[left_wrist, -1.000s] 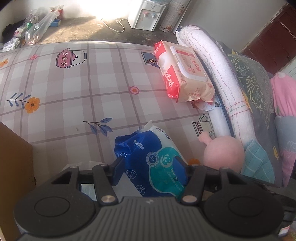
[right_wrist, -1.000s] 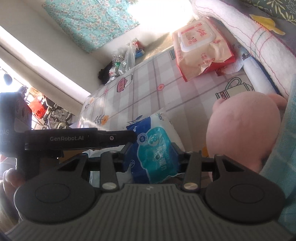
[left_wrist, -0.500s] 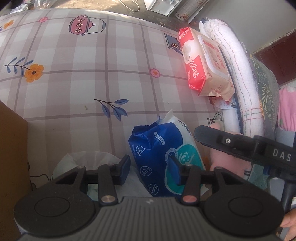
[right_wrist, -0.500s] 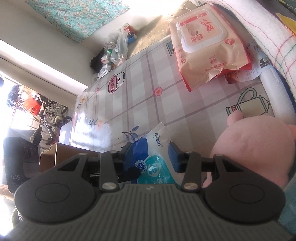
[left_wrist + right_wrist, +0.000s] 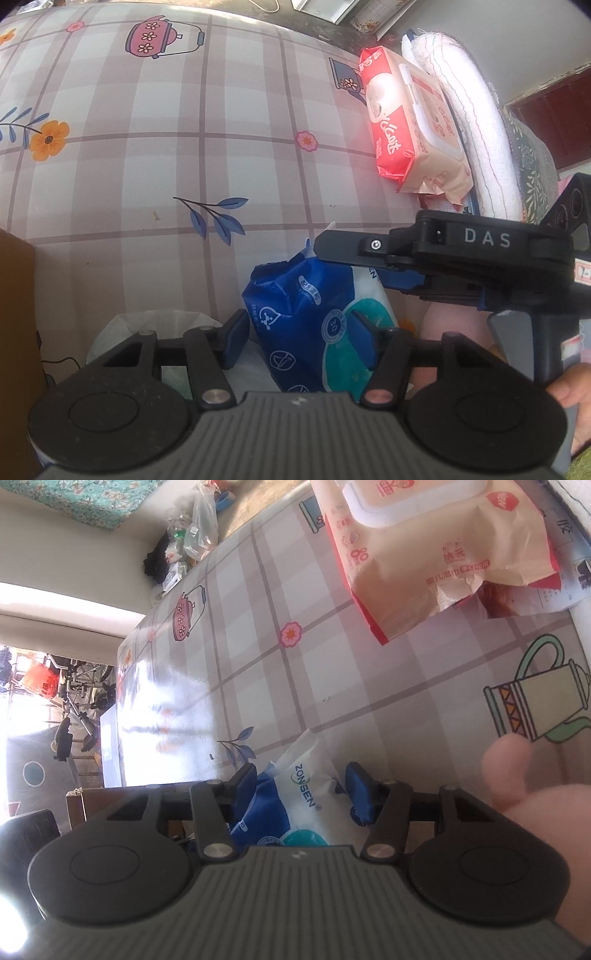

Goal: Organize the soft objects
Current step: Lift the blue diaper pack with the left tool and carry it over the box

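A blue and teal tissue pack [image 5: 306, 325] lies at the near edge of the plaid tablecloth [image 5: 147, 166]. My left gripper [image 5: 300, 332] straddles its near part; the jaws are opening and the pads stand at its sides without squeezing. My right gripper [image 5: 303, 782] straddles the pack's white far end [image 5: 306, 786]; its jaws are opening too, with a gap at the right pad. In the left wrist view one of its fingers [image 5: 343, 251] reaches in from the right over the pack. A pink plush toy [image 5: 535, 812] sits just right of the pack.
A red and peach wet-wipe pack [image 5: 413, 125] lies farther back beside a white rolled towel [image 5: 476, 122]. A white plastic bag [image 5: 147, 325] hangs below the table edge by a brown box [image 5: 14, 295]. A thumb [image 5: 569, 391] holds the right gripper's handle.
The right gripper has come in from the right, past the plush toy, to the pack's far end. Both pairs of jaws stand wider than half a second ago. The left gripper sank a little.
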`<action>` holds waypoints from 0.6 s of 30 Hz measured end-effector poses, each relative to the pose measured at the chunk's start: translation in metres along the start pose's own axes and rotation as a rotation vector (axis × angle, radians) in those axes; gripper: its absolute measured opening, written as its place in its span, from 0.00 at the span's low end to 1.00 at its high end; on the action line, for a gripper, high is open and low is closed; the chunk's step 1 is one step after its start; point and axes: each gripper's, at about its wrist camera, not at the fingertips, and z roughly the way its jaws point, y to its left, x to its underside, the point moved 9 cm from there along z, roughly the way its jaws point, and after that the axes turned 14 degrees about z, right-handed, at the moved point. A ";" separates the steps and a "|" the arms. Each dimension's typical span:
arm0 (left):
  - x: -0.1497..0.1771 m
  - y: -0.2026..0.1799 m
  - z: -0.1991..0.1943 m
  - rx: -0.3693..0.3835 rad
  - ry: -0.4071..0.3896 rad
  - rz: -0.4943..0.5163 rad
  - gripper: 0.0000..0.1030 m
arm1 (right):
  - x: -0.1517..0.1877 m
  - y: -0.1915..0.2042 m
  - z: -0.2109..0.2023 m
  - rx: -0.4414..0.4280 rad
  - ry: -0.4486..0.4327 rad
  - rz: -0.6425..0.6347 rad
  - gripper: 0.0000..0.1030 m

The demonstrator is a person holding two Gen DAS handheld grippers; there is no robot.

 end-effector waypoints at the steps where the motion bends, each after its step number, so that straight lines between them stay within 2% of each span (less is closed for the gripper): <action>1: -0.001 -0.001 0.000 -0.002 -0.002 0.001 0.58 | 0.000 -0.001 0.002 -0.021 0.004 0.004 0.52; 3: -0.003 -0.003 0.001 -0.008 -0.010 -0.001 0.57 | 0.001 -0.002 0.001 -0.045 0.003 0.018 0.52; 6: -0.006 -0.007 -0.002 -0.028 -0.023 0.013 0.53 | 0.005 -0.005 -0.002 -0.067 -0.014 0.012 0.46; 11: -0.012 -0.019 -0.020 -0.051 -0.095 0.065 0.51 | 0.007 -0.004 -0.021 -0.113 -0.063 0.006 0.41; 18: -0.019 -0.048 -0.065 -0.050 -0.218 0.130 0.52 | 0.010 0.013 -0.071 -0.199 -0.146 -0.006 0.41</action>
